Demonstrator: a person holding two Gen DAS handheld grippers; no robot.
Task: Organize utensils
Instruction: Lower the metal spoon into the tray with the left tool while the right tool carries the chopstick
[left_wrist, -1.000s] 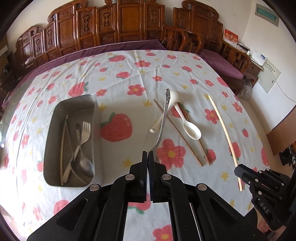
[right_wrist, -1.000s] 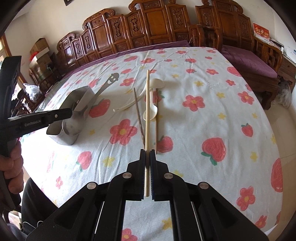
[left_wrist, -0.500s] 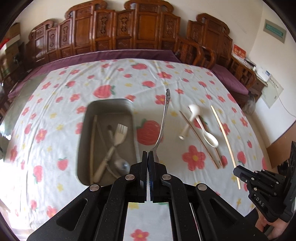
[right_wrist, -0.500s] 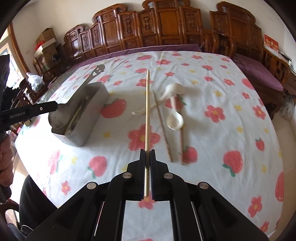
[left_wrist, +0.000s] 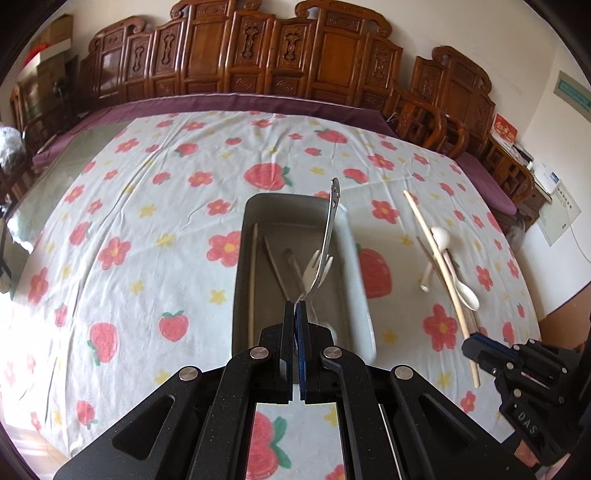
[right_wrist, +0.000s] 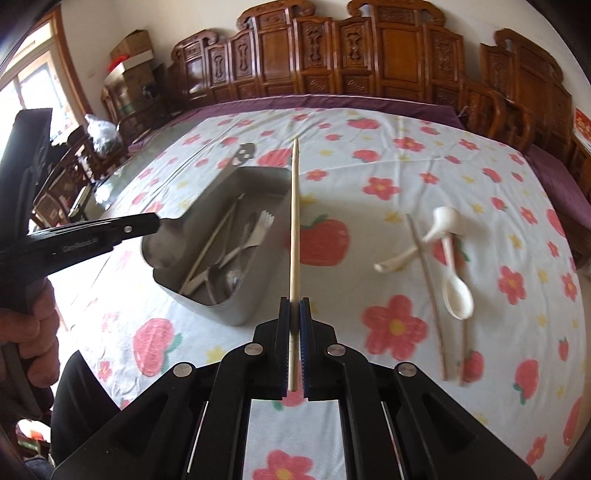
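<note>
The left gripper, clamping a metal spoon over the steel tray, hides the tray's near end, while the right gripper pinches a chopstick right of the tray, left of two white spoons.

Steel spoon over metal tray, pale chopstick held level

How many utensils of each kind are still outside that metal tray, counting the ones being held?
Chopsticks: 3, namely the light chopstick in the right hand-held gripper and 2 dark chopsticks on the cloth
White spoons: 2, on the cloth
Metal spoon: 1, in the left hand-held gripper, over the tray
Total: 6
</note>
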